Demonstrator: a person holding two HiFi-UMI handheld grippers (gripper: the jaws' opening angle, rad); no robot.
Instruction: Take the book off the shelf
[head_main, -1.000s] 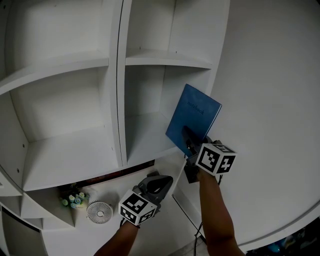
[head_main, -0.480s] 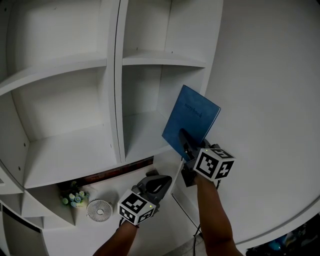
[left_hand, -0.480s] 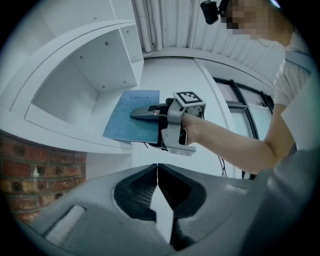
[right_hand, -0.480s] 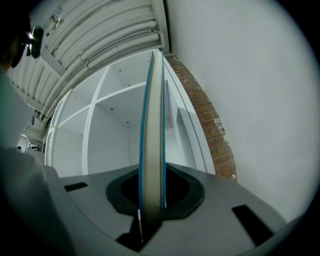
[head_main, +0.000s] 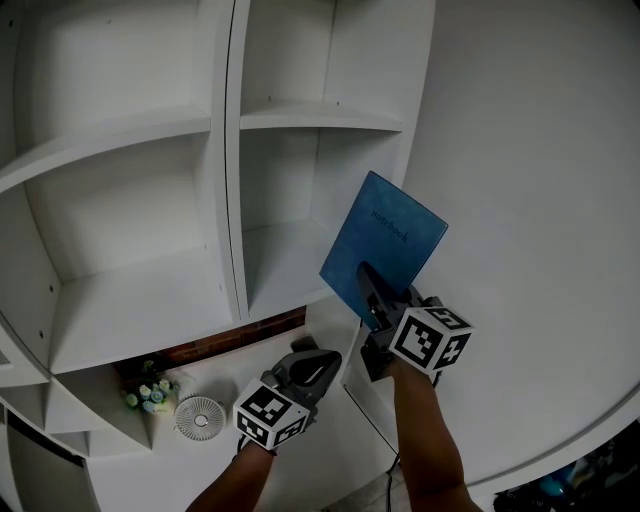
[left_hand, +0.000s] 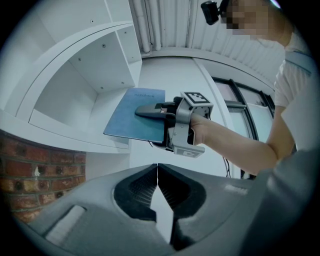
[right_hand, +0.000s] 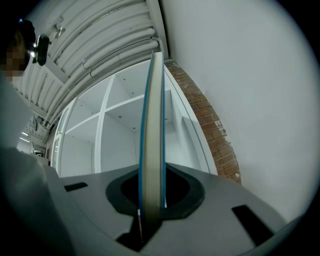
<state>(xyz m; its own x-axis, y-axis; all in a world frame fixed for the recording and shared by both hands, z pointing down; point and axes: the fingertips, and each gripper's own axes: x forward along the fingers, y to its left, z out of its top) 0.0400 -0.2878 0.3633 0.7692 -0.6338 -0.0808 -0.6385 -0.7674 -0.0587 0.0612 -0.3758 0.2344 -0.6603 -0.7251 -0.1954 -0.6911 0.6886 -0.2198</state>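
A thin blue book (head_main: 385, 252) hangs in the air in front of the right edge of the white shelf unit (head_main: 225, 160), outside its compartments. My right gripper (head_main: 368, 285) is shut on the book's lower edge; in the right gripper view the book (right_hand: 152, 135) stands edge-on between the jaws. The left gripper view shows the book (left_hand: 136, 119) lying flat in the right gripper (left_hand: 145, 111). My left gripper (head_main: 318, 362) sits lower and to the left, jaws shut on nothing, with its pads (left_hand: 150, 192) meeting.
The shelf compartments near the book hold nothing. A small white fan (head_main: 200, 414) and a bunch of small flowers (head_main: 147, 393) sit on the lowest shelf at the left. A plain white wall (head_main: 540, 200) fills the right. A brick strip (head_main: 235, 337) shows under the shelf.
The right gripper has drawn the book slightly left and toward me, away from the shelf, tilting it a little. The left gripper has kept its place.
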